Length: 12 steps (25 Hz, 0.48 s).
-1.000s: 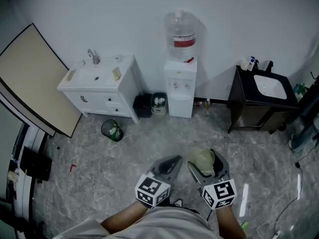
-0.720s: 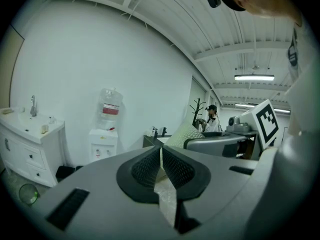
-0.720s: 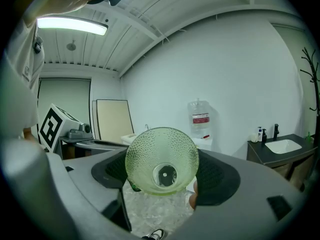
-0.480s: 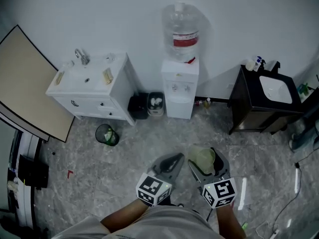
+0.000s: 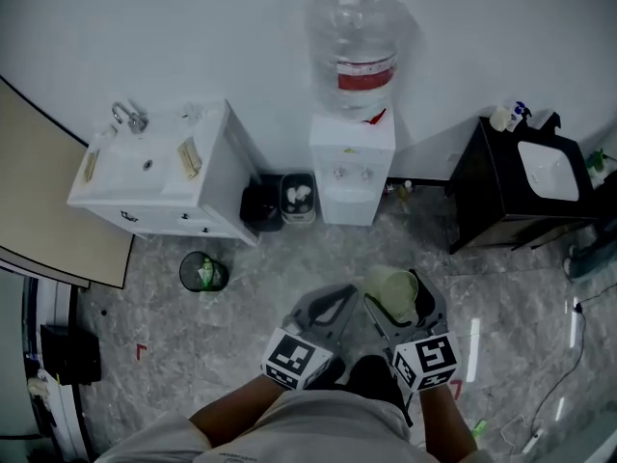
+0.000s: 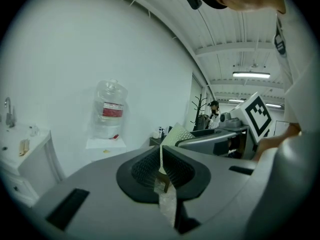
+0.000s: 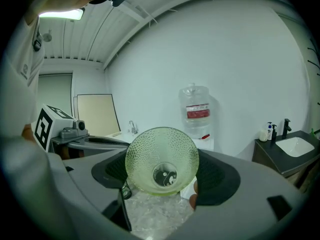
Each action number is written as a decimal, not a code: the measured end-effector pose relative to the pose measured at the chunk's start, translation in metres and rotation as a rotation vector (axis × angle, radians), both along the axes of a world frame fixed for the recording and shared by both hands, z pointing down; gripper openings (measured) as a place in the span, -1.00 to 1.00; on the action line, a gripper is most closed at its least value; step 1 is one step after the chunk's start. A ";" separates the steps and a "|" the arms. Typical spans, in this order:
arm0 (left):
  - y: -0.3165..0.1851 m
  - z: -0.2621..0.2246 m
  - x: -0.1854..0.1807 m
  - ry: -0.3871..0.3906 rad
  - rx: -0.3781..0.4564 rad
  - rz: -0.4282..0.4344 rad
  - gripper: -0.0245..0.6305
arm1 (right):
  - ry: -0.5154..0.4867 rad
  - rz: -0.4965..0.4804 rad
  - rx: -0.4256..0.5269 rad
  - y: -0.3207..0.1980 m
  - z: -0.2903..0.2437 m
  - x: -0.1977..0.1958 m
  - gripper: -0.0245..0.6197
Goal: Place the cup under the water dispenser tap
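Cup (image 5: pixel 393 295), head view: pale green and dimpled, riding low in the frame above the floor, well apart from the water dispenser (image 5: pixel 352 167) dead ahead.
Right gripper (image 5: pixel 390 307), head view: jaws clamped on the cup's sides, so that's our carrier.
Left gripper (image 5: pixel 326 307), head view: just beside its partner and carrying nothing.
Dispenser, head view: white, set against the wall with a big bottle (image 5: pixel 352 41) on top. The taps on its front are too small to make out.
Floor (image 5: pixel 174 355), head view: grey marbled stone, hard and unforgiving.
Room, head view: white sink cabinet (image 5: pixel 159 177) on the left, dark vanity (image 5: pixel 525 186) on the right, and a small bin (image 5: pixel 200 272) on the floor between cabinet and grippers.
Left jaws, left gripper view: pads pressed together to a thin slit, empty. The cup's edge peeks in at the right, and the bottle stands far off.
Cup, right gripper view: seen end-on, a round shape filling the gap, with a pad on either flank.
Handling, my call: it looks like textured glass, so stiff, fairly light and breakable on that stone.
Grip, my call: the dimples help, but a round wall can pivot. Take it mid-wall on opposite sides, firm without crushing.
Surroundings, right gripper view: white wall, and a tan board (image 7: pixel 92 116) leaning at the left.
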<state>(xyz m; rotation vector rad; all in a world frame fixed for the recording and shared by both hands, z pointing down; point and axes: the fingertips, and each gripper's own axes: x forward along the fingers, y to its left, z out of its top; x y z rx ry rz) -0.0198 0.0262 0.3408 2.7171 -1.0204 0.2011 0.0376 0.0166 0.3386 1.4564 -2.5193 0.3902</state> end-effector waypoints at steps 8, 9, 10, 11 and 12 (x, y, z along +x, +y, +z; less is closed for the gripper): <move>-0.092 0.027 0.001 0.012 -0.004 -0.023 -0.86 | 0.025 -0.013 -0.047 -0.094 0.043 -0.002 0.21; -0.105 0.032 0.002 0.013 -0.003 -0.029 -0.87 | 0.028 -0.017 -0.053 -0.108 0.051 -0.001 0.21; -0.117 0.038 0.004 0.014 -0.003 -0.034 -0.87 | 0.033 -0.022 -0.059 -0.122 0.059 -0.001 0.21; -0.130 0.044 0.005 0.017 -0.001 -0.040 -0.87 | 0.039 -0.028 -0.065 -0.136 0.068 0.001 0.21; -0.145 0.049 0.007 0.024 0.002 -0.050 -0.87 | 0.047 -0.035 -0.073 -0.152 0.079 0.002 0.21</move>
